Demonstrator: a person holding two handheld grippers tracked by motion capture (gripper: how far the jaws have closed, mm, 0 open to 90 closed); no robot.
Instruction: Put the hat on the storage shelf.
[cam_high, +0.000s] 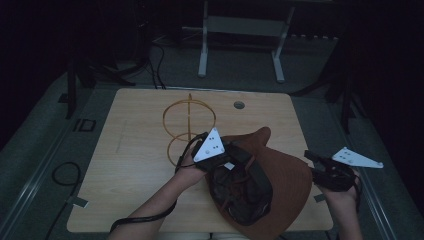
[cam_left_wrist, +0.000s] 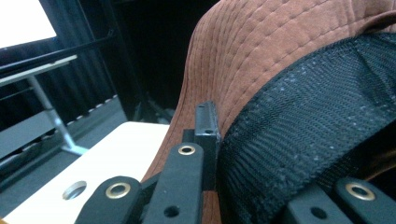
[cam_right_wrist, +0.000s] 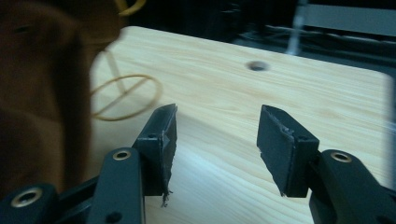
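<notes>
A brown wide-brimmed hat (cam_high: 285, 182) lies upside down at the table's front right, its black mesh lining (cam_high: 240, 192) facing up. My left gripper (cam_high: 247, 162) reaches over it from the left and is shut on the hat's wall (cam_left_wrist: 243, 70), one black pad (cam_left_wrist: 206, 126) pressed between the brown cloth and the mesh lining (cam_left_wrist: 303, 135). My right gripper (cam_high: 312, 157) hovers off the hat's right side at the table edge. Its jaws (cam_right_wrist: 217, 126) stand open over bare wood with nothing between them, and the hat (cam_right_wrist: 42, 93) shows blurred at the left.
A gold wire stand (cam_high: 189, 127) with two rings stands on the wooden table (cam_high: 140, 165) behind the left hand; one ring (cam_right_wrist: 123, 95) lies ahead of the right gripper. A cable hole (cam_high: 239, 105) sits near the far edge. White frame legs (cam_high: 240, 45) stand beyond the table.
</notes>
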